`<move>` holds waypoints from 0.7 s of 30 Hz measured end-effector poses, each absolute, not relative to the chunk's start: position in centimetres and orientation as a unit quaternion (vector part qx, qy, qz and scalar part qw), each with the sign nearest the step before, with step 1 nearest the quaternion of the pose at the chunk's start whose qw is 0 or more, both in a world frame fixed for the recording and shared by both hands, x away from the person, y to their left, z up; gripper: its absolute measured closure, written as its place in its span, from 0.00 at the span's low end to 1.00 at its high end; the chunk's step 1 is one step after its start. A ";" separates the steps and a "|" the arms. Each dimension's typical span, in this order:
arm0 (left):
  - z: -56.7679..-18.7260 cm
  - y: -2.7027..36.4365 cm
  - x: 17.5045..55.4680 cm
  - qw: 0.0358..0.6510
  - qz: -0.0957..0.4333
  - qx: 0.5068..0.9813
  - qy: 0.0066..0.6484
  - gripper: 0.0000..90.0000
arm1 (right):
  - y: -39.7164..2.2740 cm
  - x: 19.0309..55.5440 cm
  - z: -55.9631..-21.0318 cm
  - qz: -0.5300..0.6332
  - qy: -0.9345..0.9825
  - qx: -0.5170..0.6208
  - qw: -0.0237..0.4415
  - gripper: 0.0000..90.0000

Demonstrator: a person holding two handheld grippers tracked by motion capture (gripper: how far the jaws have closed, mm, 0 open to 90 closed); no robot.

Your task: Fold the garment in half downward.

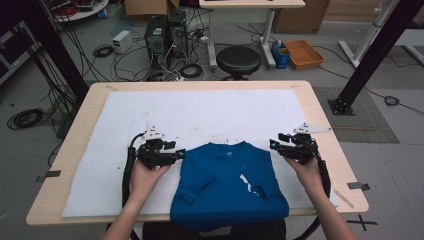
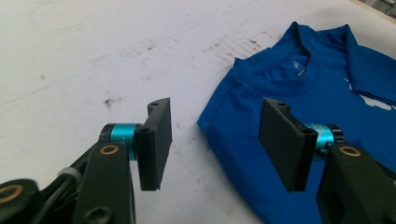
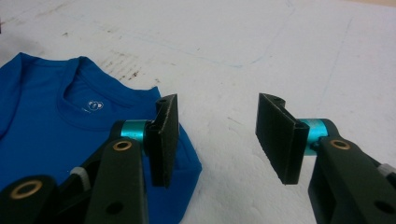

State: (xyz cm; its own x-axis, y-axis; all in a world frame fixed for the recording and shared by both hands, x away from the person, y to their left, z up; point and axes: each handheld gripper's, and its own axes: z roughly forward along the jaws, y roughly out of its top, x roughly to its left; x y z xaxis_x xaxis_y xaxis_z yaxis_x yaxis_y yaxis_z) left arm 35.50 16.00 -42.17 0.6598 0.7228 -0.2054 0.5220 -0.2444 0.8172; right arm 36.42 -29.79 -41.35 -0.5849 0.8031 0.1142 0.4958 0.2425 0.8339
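Both grippers sit on the table, one at each side of a blue shirt (image 1: 227, 185). Left gripper (image 1: 181, 154) is held in the person's left hand (image 1: 145, 176), and its jaws stand wide apart with nothing pinched between them. From the left gripper view, this gripper (image 2: 215, 142) points at the shirt's (image 2: 299, 107) shoulder corner: one jaw hangs over the white mat (image 2: 84, 70) and the other hangs over the blue cloth. The folded edge of the shirt lies in the gap, but the pads do not squeeze it.

Right gripper (image 1: 275, 145) is held in the person's right hand (image 1: 309, 172). Its jaws are apart too, and they hold nothing. In the right gripper view, this gripper (image 3: 217, 140) has one jaw over the other shoulder corner of the shirt (image 3: 51, 121), and the other jaw over the bare white mat (image 3: 280, 51).

The shirt lies flat on the white mat (image 1: 200, 115), near the person's edge of the wooden table (image 1: 320, 105). Its neck hole points away from the person. Its sleeves are folded in over the front, and its bottom part hangs a little over the table edge. A bit of white print (image 1: 248, 184) shows on the front.
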 end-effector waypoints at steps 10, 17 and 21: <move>-43.2 13.2 38.3 0.448 0.071 0.799 0.396 0.54 | -26.9 38.7 -42.7 0.420 0.800 0.411 0.120 0.60; -44.1 11.7 38.6 0.416 0.063 0.823 0.383 0.59 | -25.6 39.0 -43.7 0.387 0.824 0.396 0.117 0.64; -44.3 11.1 38.5 0.396 0.081 0.833 0.379 0.64 | -25.1 39.2 -44.1 0.371 0.834 0.389 0.121 0.67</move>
